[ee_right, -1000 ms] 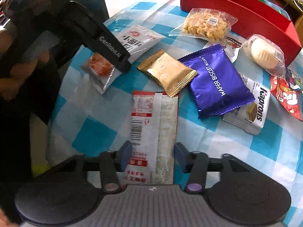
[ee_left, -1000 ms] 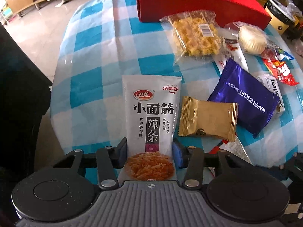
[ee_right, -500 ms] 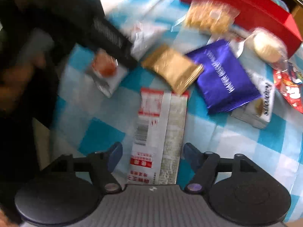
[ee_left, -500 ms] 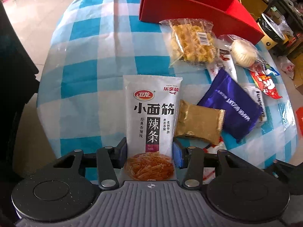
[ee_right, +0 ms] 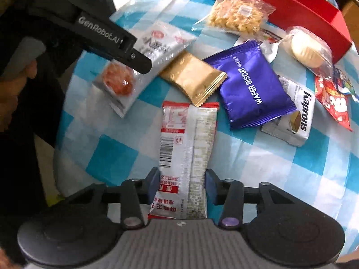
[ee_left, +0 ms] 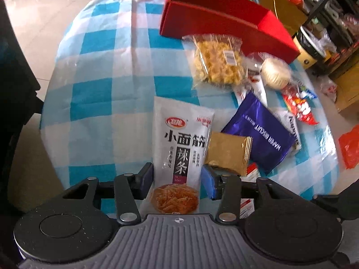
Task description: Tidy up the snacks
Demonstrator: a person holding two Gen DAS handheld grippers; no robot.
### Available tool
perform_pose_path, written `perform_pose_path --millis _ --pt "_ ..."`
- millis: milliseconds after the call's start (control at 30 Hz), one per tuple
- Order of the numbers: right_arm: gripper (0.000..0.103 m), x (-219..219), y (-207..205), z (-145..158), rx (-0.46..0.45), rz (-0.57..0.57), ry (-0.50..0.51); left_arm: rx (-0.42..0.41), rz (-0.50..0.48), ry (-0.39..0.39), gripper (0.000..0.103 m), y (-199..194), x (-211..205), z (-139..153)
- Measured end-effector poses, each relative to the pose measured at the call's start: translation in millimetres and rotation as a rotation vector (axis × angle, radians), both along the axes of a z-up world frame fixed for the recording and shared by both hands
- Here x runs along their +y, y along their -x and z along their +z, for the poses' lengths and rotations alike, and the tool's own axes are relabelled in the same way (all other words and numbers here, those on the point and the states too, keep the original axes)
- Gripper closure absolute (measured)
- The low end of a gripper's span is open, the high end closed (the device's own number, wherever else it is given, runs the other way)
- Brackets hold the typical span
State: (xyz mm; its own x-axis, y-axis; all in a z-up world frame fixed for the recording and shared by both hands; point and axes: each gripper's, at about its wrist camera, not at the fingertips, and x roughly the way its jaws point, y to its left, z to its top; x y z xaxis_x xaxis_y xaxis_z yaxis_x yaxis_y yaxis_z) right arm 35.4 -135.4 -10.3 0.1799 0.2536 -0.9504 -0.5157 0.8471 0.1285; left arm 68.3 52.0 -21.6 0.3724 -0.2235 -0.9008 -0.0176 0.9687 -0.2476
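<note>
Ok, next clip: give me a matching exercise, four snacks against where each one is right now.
Things:
1. grey spicy-strip packet
2. red-and-white packet
3. gold packet
4. clear bag of yellow snacks

Places:
A. beside the red box
B. between the right gripper pads
C. between the left gripper pads
D. touching the purple wafer packet

Pairs: 1-C, 2-B, 3-D, 4-A
</note>
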Motion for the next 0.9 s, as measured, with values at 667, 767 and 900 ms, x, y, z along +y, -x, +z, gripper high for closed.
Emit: perform_pose_path --millis 667,767,900 --pt "0.002 22.7 16.9 -30.8 0.054 -0.052 -0.127 0.070 -0.083 -0.187 0.026 0.1 -23.9 -22.9" --pt "0.003 42.0 22.2 -32.6 0.032 0.060 0.001 0.062 -0.089 -0.190 0.026 0.4 -26.3 -21.4" --pt "0.061 14.3 11.3 -15.2 -0.010 0.055 0.045 0.054 -0.092 -0.169 0.026 2.6 -23.6 -19.2"
